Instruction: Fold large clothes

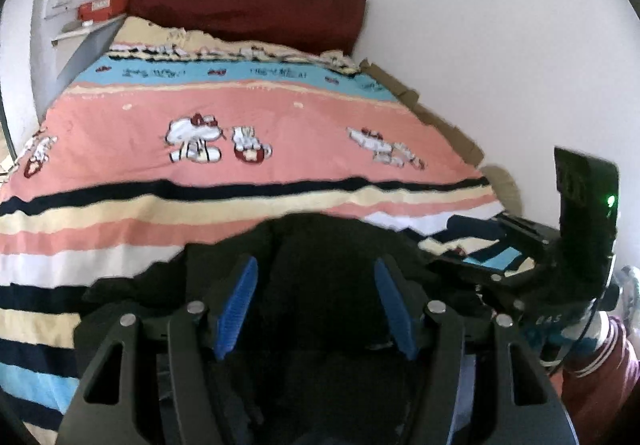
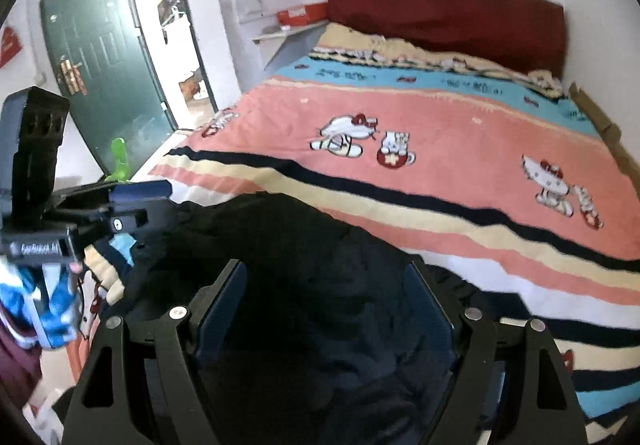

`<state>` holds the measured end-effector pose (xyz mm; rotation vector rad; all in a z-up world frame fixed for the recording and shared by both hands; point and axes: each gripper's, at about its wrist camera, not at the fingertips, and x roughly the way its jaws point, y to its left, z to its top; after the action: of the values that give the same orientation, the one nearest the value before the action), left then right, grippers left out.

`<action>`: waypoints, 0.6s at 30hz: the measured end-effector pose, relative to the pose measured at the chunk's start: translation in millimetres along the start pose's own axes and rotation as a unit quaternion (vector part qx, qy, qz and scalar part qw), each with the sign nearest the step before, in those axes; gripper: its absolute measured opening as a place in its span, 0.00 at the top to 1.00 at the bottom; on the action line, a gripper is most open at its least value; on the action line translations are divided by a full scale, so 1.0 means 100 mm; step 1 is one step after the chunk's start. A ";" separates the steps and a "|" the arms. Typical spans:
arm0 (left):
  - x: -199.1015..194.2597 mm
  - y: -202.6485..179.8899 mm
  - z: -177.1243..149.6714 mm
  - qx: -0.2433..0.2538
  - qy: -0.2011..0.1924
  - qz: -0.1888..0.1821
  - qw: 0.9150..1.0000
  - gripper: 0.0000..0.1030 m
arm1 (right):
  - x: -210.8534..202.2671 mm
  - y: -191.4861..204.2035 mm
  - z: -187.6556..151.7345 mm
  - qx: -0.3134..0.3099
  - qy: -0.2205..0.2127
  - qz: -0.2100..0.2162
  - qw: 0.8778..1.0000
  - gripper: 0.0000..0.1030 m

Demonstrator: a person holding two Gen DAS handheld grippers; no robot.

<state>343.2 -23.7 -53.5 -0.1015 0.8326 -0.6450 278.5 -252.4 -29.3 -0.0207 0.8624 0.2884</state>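
A black garment (image 1: 320, 265) lies bunched on the near end of the bed, directly ahead of and under both tools. The left tool (image 1: 316, 309) hangs over it with its blue pads (image 1: 236, 309) spread apart, dark cloth filling the gap between them; nothing is pinched. The right tool (image 2: 326, 321) is likewise spread wide above the same heap (image 2: 304, 269), its fingers (image 2: 220, 309) standing clear of each other.

Each tool shows in the other's view: the right one (image 1: 520, 261) just to the side of the left, at the garment's edge, and the left one (image 2: 120, 213) beside the right.

Beyond the tools the striped cartoon bedspread (image 2: 440, 149) stretches to a dark red headboard (image 2: 444, 13). Far off to the left of the right tool, a green door (image 2: 100, 57) stands open. A red box (image 1: 102, 9) sits on a shelf beside the headboard; its contents cannot be seen.
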 end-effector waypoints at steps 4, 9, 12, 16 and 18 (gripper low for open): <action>0.12 -0.05 -0.39 0.016 0.027 0.001 1.000 0.43 | 0.17 0.03 -0.20 -0.012 0.036 0.008 0.999 0.22; 0.05 -0.17 -0.87 0.041 0.040 -0.001 0.998 0.42 | 0.22 0.11 -0.66 -0.033 0.079 0.016 0.996 0.22; -0.03 -0.23 -1.02 0.051 0.040 -0.003 0.998 0.42 | 0.12 0.12 -0.82 -0.038 0.081 0.020 0.996 0.22; 0.07 -0.24 -1.24 0.054 0.057 0.014 0.997 0.42 | 0.07 0.13 -1.01 -0.039 0.086 0.020 0.995 0.22; 0.16 -0.23 -1.34 0.053 0.062 0.022 0.996 0.42 | 0.13 0.14 -1.14 -0.045 0.093 0.011 0.995 0.22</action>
<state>244.3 -29.7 -147.6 0.0531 0.9171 -0.6566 198.2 -250.8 -112.0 -0.1238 1.0345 0.3489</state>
